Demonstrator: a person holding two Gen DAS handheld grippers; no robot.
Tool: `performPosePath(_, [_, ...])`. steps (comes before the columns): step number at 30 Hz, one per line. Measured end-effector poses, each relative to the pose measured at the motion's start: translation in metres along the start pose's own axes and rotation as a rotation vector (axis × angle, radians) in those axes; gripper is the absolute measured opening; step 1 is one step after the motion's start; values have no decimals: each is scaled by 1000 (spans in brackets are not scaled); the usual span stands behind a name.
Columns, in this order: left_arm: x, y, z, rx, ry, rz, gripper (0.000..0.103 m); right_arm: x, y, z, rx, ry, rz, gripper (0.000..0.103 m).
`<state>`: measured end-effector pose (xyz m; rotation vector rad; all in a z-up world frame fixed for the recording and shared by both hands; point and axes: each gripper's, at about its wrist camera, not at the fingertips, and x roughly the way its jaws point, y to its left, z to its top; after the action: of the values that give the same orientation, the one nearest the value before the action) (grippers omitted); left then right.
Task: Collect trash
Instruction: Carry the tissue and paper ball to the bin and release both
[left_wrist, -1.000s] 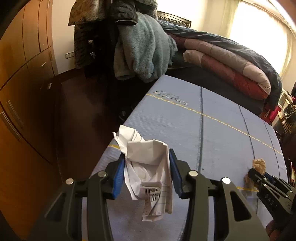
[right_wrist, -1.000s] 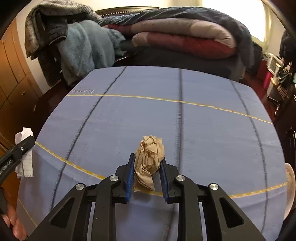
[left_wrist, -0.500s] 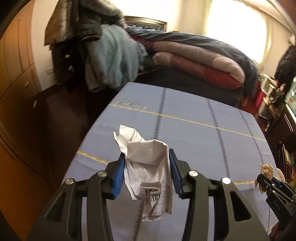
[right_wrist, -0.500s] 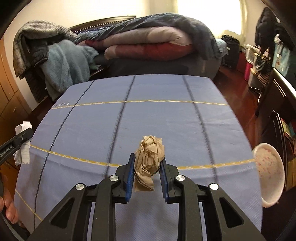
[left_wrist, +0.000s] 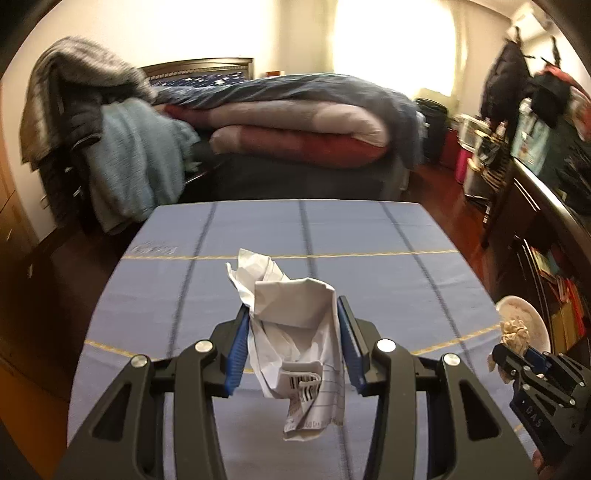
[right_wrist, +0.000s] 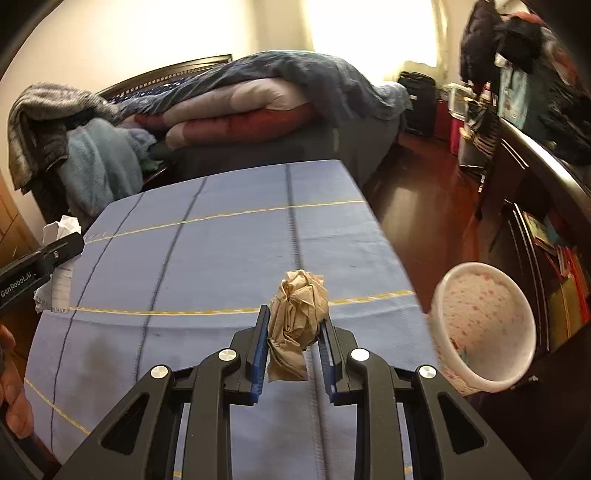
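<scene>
My left gripper (left_wrist: 291, 321) is shut on a crumpled white paper (left_wrist: 295, 325) with printed lines, held above the blue cloth-covered table (left_wrist: 221, 277). My right gripper (right_wrist: 293, 328) is shut on a crumpled brown paper ball (right_wrist: 297, 314), also above the table near its right edge. A white bin with red speckles (right_wrist: 484, 325) stands on the floor just right of the table. In the left wrist view the right gripper (left_wrist: 517, 350) with the brown ball (left_wrist: 514, 332) shows in front of the bin (left_wrist: 532, 317). The left gripper (right_wrist: 55, 254) with white paper (right_wrist: 61, 225) appears at the far left of the right wrist view.
A bed piled with folded quilts (left_wrist: 295, 125) lies beyond the table. Clothes hang over a chair (left_wrist: 110, 140) at back left. A dark wooden shelf unit (right_wrist: 535, 206) with books runs along the right, with reddish wood floor (right_wrist: 406, 199) between it and the table.
Both grippers have swung to the right across the table with their papers still held. The white bin has come into view at the right and grown closer.
</scene>
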<state>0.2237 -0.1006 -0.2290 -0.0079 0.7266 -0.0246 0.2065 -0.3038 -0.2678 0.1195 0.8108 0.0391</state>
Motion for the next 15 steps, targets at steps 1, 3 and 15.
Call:
performPosePath(1, [0,-9,1,15,-1,-10,44,-1,-6,-1,9,0,-4,25])
performPosePath(3, [0,-21,2,38,-3,-24,44,-3,-16,-3,27,-2,-12,25])
performPosePath(15, [5,-100,11,177,-14,-117,44,-10,-75,-15,126,-22,-62,25])
